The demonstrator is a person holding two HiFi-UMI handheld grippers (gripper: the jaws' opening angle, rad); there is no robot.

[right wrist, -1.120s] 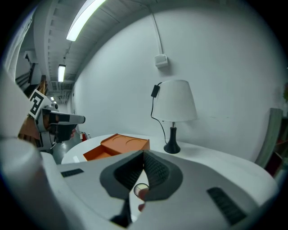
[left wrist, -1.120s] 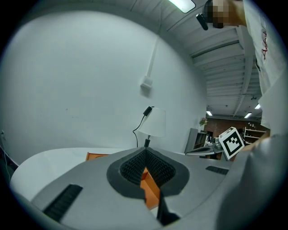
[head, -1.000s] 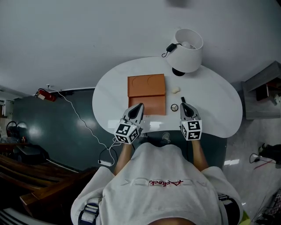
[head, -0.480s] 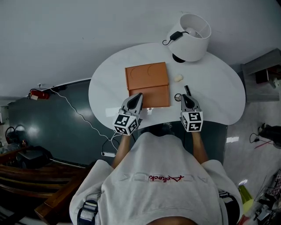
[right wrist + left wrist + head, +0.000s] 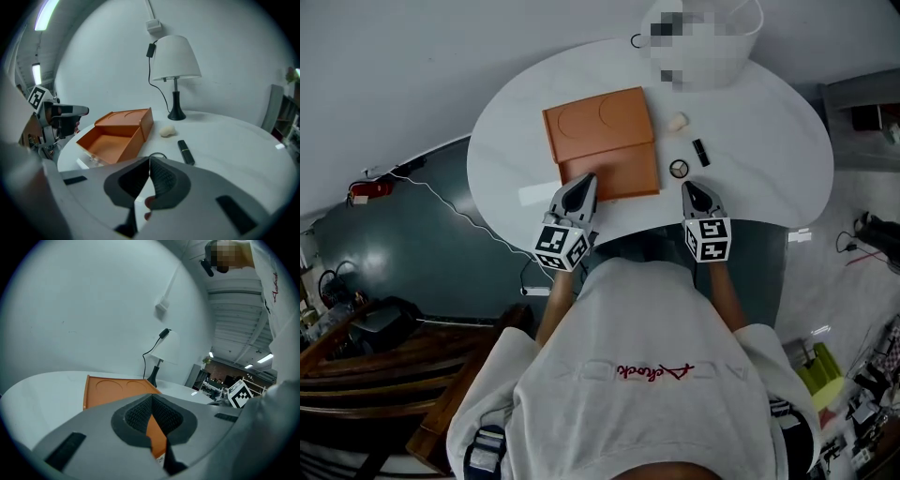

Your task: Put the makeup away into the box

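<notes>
The left gripper [image 5: 583, 182] and right gripper [image 5: 688, 188] are being held closed and empty at the edge of the table [image 5: 769, 187]. A lipstick [image 5: 701, 152], compact [image 5: 679, 169] and sponge [image 5: 676, 122] are lying beside the open orange box [image 5: 600, 131].

- Grippers: two, the left gripper [image 5: 583, 181] and the right gripper [image 5: 687, 187].
- Marker cubes: two, one at the rear of the left tool [image 5: 560, 248], one at the rear of the right [image 5: 708, 241].
- Orange box [image 5: 605, 145]: one, lid open, just ahead of the left gripper.
- Small round case [image 5: 679, 169]: one, just ahead of the right gripper's tips.
- Black tube [image 5: 701, 152]: one, a little beyond the round case.
- Beige puff [image 5: 677, 121]: one, farther out than the tube.
- Loose makeup pieces: three in all.
- Lamp [image 5: 176, 61]: one, farthest from the right gripper.
- White table [image 5: 769, 141]: one, under both tools.
</notes>
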